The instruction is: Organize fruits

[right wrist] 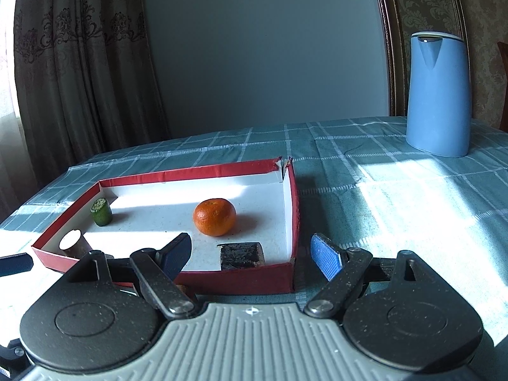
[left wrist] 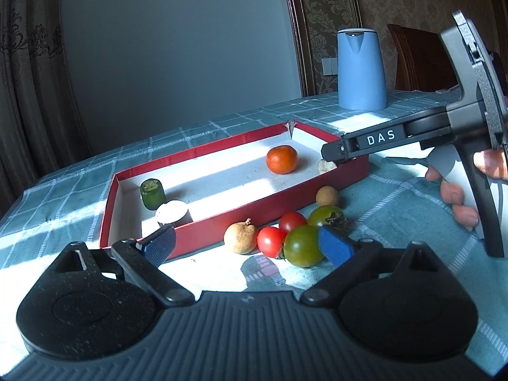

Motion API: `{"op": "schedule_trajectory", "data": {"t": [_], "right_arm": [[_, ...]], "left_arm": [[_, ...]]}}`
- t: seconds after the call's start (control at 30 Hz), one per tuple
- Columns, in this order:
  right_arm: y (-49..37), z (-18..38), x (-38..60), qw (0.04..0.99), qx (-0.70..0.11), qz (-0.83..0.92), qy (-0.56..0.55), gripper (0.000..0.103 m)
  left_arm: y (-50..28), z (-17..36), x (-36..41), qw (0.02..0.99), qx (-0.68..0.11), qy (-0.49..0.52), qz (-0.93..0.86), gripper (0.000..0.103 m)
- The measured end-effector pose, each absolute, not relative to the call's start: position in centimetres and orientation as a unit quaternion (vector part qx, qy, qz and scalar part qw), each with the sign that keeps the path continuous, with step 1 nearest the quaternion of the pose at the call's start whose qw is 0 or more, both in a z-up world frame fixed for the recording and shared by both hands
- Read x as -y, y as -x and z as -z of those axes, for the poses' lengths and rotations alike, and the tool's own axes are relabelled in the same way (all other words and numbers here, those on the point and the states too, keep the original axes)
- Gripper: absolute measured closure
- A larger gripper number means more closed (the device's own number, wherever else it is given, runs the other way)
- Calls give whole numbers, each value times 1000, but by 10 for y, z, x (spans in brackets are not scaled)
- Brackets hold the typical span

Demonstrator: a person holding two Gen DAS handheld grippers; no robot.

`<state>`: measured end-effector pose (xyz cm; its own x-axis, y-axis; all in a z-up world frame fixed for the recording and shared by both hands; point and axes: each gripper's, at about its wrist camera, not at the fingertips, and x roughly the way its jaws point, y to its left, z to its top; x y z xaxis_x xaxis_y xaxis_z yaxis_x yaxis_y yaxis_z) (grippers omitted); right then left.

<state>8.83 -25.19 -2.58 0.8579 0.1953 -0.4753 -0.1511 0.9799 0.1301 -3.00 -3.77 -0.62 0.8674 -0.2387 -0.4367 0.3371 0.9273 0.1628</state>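
Observation:
On the checked cloth, in front of the red box (left wrist: 222,219), lies a cluster of fruit: two brown longans (left wrist: 240,238), two red tomatoes (left wrist: 270,241) and two green tomatoes (left wrist: 301,246). My left gripper (left wrist: 247,243) is open low over the cluster; its right pad (left wrist: 336,244) is beside the near green tomato. Inside the box are an orange tangerine (right wrist: 215,217), a green cucumber stub (right wrist: 101,212), a white-topped cylinder (right wrist: 71,241) and a dark block (right wrist: 241,255). My right gripper (right wrist: 250,255) is open and empty over the box's near right corner.
A tall blue kettle (right wrist: 438,95) stands at the back right of the table. Curtains and a grey wall lie behind the far edge. A hand (left wrist: 457,197) holds the right gripper's handle at the right of the left wrist view.

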Motion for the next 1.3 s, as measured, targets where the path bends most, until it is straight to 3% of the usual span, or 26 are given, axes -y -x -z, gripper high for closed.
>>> {"op": "schedule_trajectory", "data": {"t": [0.5, 0.6, 0.77, 1.1, 1.17, 1.3], "right_arm": [[-87, 28, 247, 962, -256, -89, -32, 20], [-87, 28, 248, 962, -255, -90, -33, 20], [-88, 29, 247, 961, -259, -89, -31, 20], [-90, 30, 247, 960, -265, -87, -29, 20], [-90, 30, 246, 960, -266, -88, -28, 20], [-90, 31, 245, 960, -266, -88, -27, 20]], "left_arm": [[13, 16, 73, 950, -262, -145, 91, 5], [16, 17, 76, 948, -256, -154, 109, 27], [19, 18, 76, 947, -253, -156, 119, 31], [32, 17, 82, 947, -232, -176, 137, 48], [34, 18, 84, 945, -229, -184, 146, 56], [43, 19, 91, 939, -214, -209, 169, 58]]}}
